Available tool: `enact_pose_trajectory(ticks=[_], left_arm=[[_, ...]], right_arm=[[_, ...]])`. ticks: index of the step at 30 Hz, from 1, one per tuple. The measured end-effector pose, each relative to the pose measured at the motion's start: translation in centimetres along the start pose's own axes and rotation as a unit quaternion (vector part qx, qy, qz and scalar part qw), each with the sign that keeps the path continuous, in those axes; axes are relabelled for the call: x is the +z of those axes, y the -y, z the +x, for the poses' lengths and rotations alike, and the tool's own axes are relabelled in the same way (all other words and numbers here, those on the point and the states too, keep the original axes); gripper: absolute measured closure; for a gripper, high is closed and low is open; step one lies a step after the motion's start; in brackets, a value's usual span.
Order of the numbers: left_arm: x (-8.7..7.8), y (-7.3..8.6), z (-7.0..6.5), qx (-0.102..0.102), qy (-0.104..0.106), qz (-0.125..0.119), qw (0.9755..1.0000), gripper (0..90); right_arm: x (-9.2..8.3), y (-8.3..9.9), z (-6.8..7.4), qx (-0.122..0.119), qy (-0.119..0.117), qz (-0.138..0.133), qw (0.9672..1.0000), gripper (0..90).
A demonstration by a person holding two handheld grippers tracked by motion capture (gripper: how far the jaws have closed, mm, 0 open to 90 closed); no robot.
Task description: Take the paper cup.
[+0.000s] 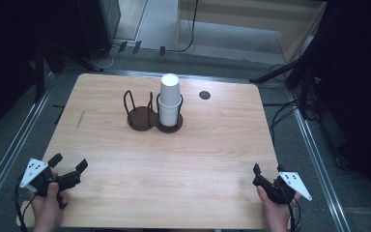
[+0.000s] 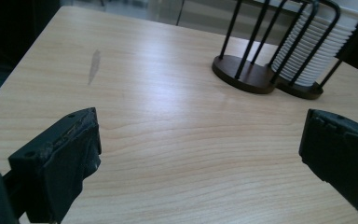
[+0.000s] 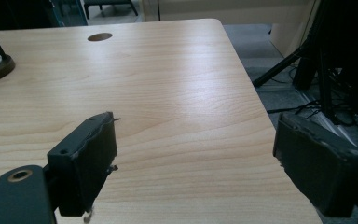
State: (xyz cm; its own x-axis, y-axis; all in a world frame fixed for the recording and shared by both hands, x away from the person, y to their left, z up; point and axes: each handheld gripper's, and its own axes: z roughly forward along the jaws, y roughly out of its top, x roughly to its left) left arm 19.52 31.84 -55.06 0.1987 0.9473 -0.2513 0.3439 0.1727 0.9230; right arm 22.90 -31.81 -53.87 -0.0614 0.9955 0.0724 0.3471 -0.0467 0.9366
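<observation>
While claws gape, cup stack [image 1: 169, 99] fills right holder ring [image 1: 170, 126].

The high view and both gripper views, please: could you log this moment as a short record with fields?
surface: wooden table
holder: dark two-ring wire cup holder, far middle of table
left ring: empty
right ring: stack of white cups, upright
table hole: dark round hole, right of the holder
left gripper: open, near left corner, holds nothing
right gripper: open, near right corner, holds nothing
contact with cups: none
</observation>
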Motion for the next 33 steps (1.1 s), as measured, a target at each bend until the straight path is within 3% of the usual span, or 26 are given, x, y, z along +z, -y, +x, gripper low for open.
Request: enact_pose_trajectory(ticks=[5,13,16,22,28,32,33], left_arm=[[0.4,0.1,-0.4,0.017,-0.001,0.012,0.9998,0.0],[0.5,0.2,-0.7,0.028,0.002,0.022,0.9994,0.0],[0.7,0.1,-0.7,0.032,-0.001,0.02,0.9993,0.0],[0.8,0.1,-0.6,0.031,0.003,0.023,0.9992,0.0],[0.9,0.1,-0.9,0.042,0.003,0.022,0.9989,0.0],[0.8,0.1,-0.8,0.036,0.001,0.023,0.9991,0.0],[0.8,0.1,-0.7,0.034,0.003,0.022,0.9992,0.0]], right_arm=[[0.4,-0.6,1.2,-0.028,0.005,0.004,0.9996,13.1],[0.6,-3.5,3.5,-0.032,-0.007,-0.002,0.9995,13.3],[1.0,-4.3,4.7,-0.017,-0.018,-0.001,0.9997,13.4],[2.1,-5.3,6.9,-0.034,-0.039,0.003,0.9987,13.4],[3.8,-7.7,9.7,-0.042,-0.066,0.002,0.997,13.5],[4.3,-8.3,10.7,-0.052,-0.073,0.001,0.996,13.5],[4.6,-8.6,11.6,-0.054,-0.087,-0.002,0.9947,13.4]])
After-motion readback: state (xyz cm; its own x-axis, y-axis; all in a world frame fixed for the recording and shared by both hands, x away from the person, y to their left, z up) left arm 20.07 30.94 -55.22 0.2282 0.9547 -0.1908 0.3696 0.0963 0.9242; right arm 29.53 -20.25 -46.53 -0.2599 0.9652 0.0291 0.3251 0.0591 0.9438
